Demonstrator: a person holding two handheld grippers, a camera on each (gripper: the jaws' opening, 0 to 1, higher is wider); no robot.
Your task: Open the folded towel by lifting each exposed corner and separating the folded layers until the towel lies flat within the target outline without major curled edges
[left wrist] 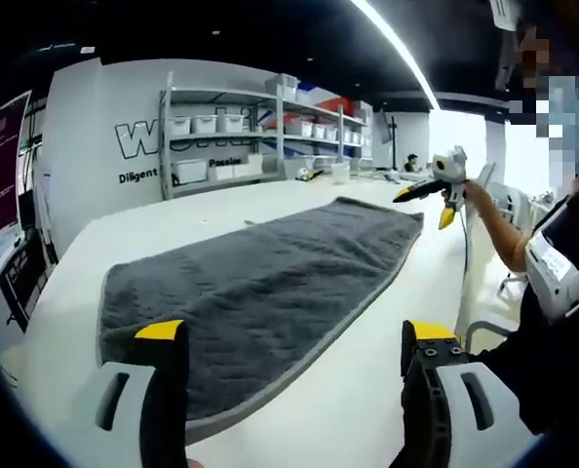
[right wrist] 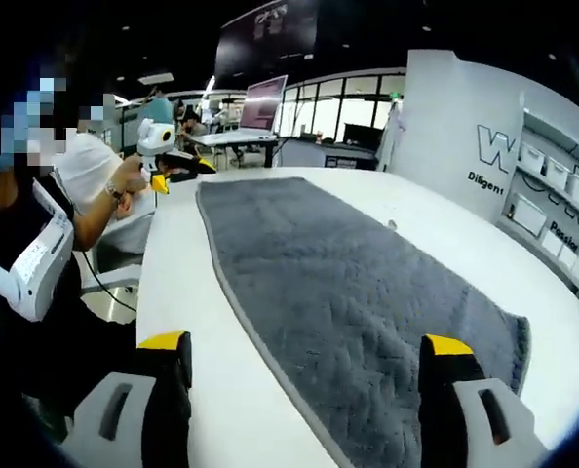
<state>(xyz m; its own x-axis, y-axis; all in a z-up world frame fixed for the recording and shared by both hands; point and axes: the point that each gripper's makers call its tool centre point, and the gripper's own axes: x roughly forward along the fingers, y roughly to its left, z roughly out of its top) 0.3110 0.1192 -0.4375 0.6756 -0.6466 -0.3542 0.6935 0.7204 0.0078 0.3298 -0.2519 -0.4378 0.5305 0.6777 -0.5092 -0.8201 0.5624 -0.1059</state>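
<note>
A long dark grey towel (left wrist: 270, 283) lies spread out flat on the white table (left wrist: 387, 390), its light grey hem running along the near side. My left gripper (left wrist: 294, 336) hovers open over the towel's near end, its yellow-tipped jaws wide apart and holding nothing. My right gripper (left wrist: 436, 195) is held up in a hand past the far end, off the towel. In the right gripper view the same towel (right wrist: 358, 292) stretches away between the wide-apart jaws of the open right gripper (right wrist: 307, 343). The left gripper (right wrist: 168, 161) is in a hand near the towel's far corner.
A person (left wrist: 562, 253) stands along the table's edge (right wrist: 153, 273), arms out over it. Metal shelves with white bins (left wrist: 231, 136) stand against a lettered wall behind the table. Desks with a monitor (right wrist: 260, 102) lie beyond the other end.
</note>
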